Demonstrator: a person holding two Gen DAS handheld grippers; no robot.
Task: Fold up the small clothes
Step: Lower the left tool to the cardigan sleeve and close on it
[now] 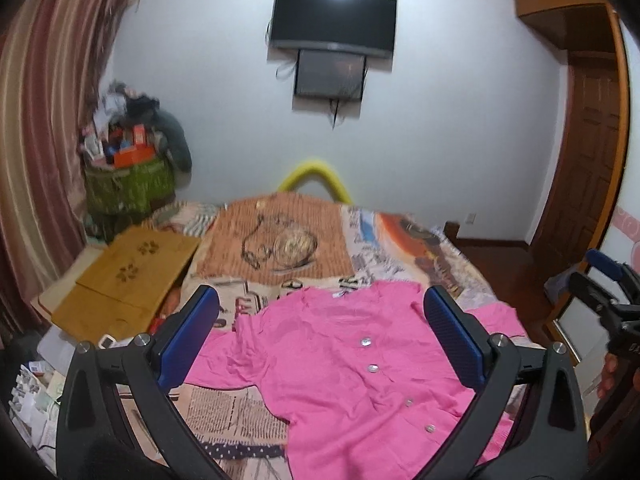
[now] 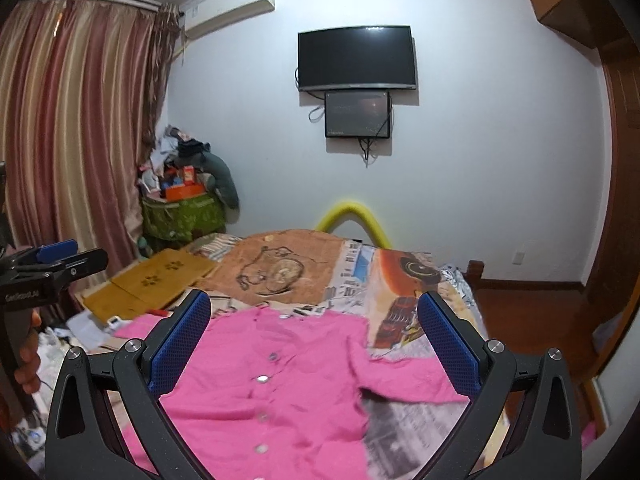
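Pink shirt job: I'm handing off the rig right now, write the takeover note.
Left gripper: open, empty, above the shirt.
Right gripper: open, empty, above the shirt.
Pink shirt: spread on the bed, button side up, sleeves out to both sides, some wrinkles.
Done: shirt laid out; no fold visible.
Left: fold in both sleeves, then fold the body. Probably start with a sleeve edge.

A printed-cover bed (image 1: 408, 240) bears a spread pink shirt (image 1: 340, 368) and cardboard (image 1: 132, 280).
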